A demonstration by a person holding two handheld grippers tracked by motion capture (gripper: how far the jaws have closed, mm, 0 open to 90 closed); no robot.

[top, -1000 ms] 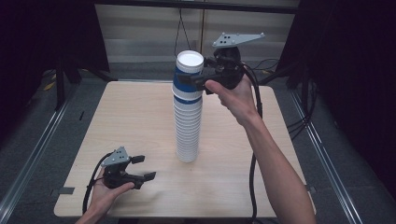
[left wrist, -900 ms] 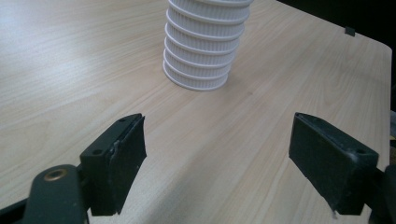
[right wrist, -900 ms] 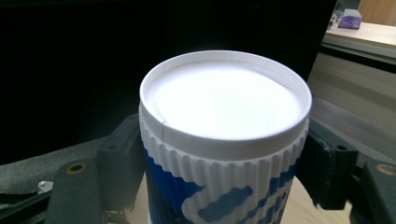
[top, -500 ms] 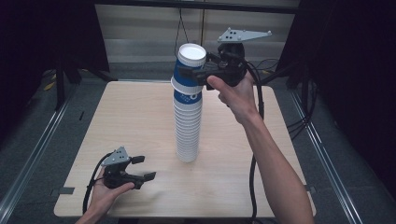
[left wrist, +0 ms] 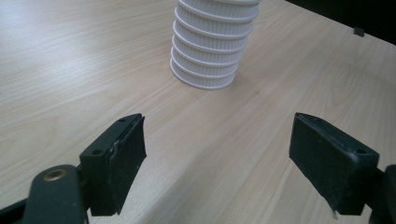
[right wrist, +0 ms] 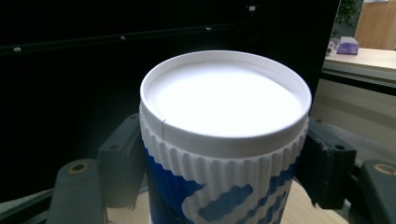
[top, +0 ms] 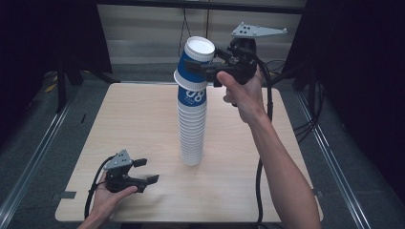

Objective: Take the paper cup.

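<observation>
1. Left gripper (top: 145,171): we hold it low on the table (top: 138,119), jaws wide apart, nothing between them; the cup stack (top: 192,129) stands ahead of it and to its right.

2. Right gripper (top: 195,67): we hold it raised, jaws having just been closing, now pressed on both sides of the top cup (top: 197,56). That cup sits tilted, partly lifted above the stack directly below the jaws.

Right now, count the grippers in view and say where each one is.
2. The left gripper rests open on the table's near-left corner; the right gripper is raised, clamped on the top cup of the stack.
</observation>
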